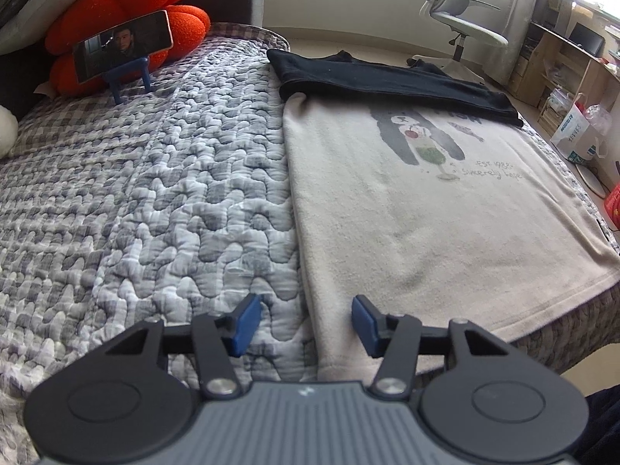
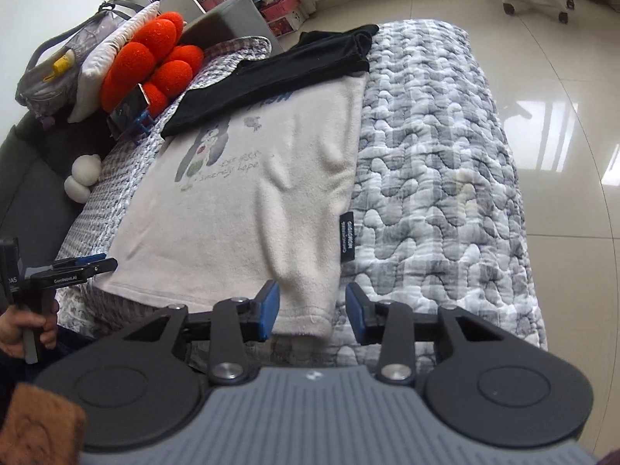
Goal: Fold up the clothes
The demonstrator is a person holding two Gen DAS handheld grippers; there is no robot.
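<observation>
One quilted grey-check bedcover [image 1: 155, 193] is covering the bed. Two garments are lying on it: one cream fleece top [image 1: 445, 213], spread flat, faded cartoon print and script facing up, black side tag showing; one black garment [image 1: 387, 81] is overlapping its far end. One orange cushion [image 1: 128, 11] is sitting behind one phone [image 1: 124, 46]. Left gripper [image 1: 306, 323] is hovering wide open over the top's near left corner. Right gripper [image 2: 312, 312] is straddling the near right corner, jaws wide, not gripping.
</observation>
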